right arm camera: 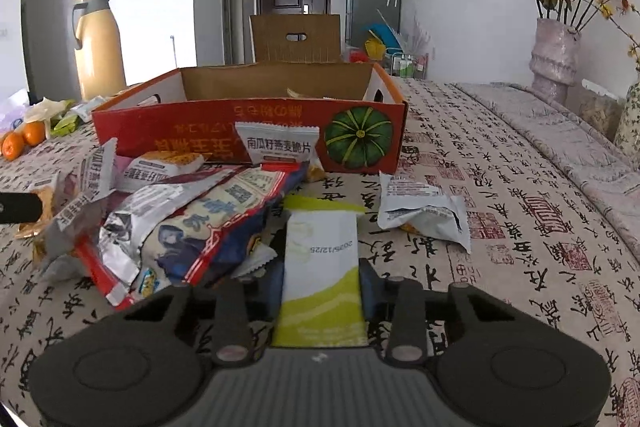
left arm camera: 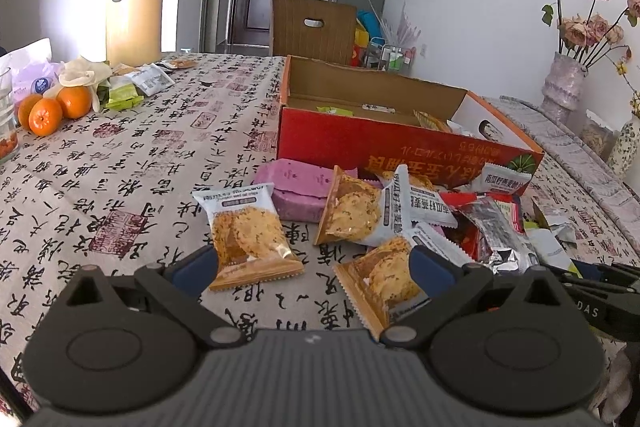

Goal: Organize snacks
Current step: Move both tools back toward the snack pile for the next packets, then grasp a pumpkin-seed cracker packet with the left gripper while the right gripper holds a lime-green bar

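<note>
gripping: right claw (right arm camera: 322,277) is clamped on the flat white-and-lime snack sachet (right arm camera: 320,267), low on the surface by the pile. lift straight up clear of the red foil bag (right arm camera: 200,223), then drop it into the orange cardboard box (right arm camera: 248,131). left claw (left arm camera: 314,263) wide, empty.

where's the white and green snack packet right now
In the right wrist view the white and green packet sits low and central, clamped in the right gripper, beside the red-edged foil bag, near the red box.
</note>
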A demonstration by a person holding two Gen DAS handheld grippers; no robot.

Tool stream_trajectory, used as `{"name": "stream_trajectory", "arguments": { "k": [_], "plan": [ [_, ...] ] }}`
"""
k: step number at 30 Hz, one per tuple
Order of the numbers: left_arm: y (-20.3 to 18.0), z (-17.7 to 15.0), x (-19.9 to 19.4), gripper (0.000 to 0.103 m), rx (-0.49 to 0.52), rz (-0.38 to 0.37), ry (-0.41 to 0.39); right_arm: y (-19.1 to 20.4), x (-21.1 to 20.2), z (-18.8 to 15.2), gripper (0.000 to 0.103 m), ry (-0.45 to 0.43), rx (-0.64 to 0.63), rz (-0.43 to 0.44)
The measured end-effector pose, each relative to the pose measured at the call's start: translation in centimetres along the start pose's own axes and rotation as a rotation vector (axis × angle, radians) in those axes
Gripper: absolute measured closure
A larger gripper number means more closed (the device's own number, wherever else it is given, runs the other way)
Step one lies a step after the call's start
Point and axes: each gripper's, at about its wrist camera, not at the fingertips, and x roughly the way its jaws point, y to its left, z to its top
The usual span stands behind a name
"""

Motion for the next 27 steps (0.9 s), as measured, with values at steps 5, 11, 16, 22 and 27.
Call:
{"name": "stream_trajectory", "arguments": {
  "k": [5,11,16,22,27],
  "plan": [
    [0.1,0.1,0.0,0.000,-0.007,0.011,0.000,-0.3,-1.4,0.0,0.069,-0.058,0.012,-0.010],
    [0.5,0.4,0.1,0.000,-0.023,0.040,-0.002,-1.4,-2.8,0.7,0.069,-0.121,0.042,-0.033],
    [1.3,1.1,1.0,0.000,-0.045,0.108,0.016,-1.8,-3.2,0.8,0.069,-0.139,0.054,-0.039],
    [2.3,2.5,2.6,0.000,-0.072,0.198,0.033,-1.8,-2.9,0.8,0.069,-0.142,0.059,-0.033],
    [2.4,3.0,4.3,0.000,-0.090,0.244,0.070,-1.9,-2.7,0.7,0.069,-0.138,0.065,-0.037]
  ]
}}
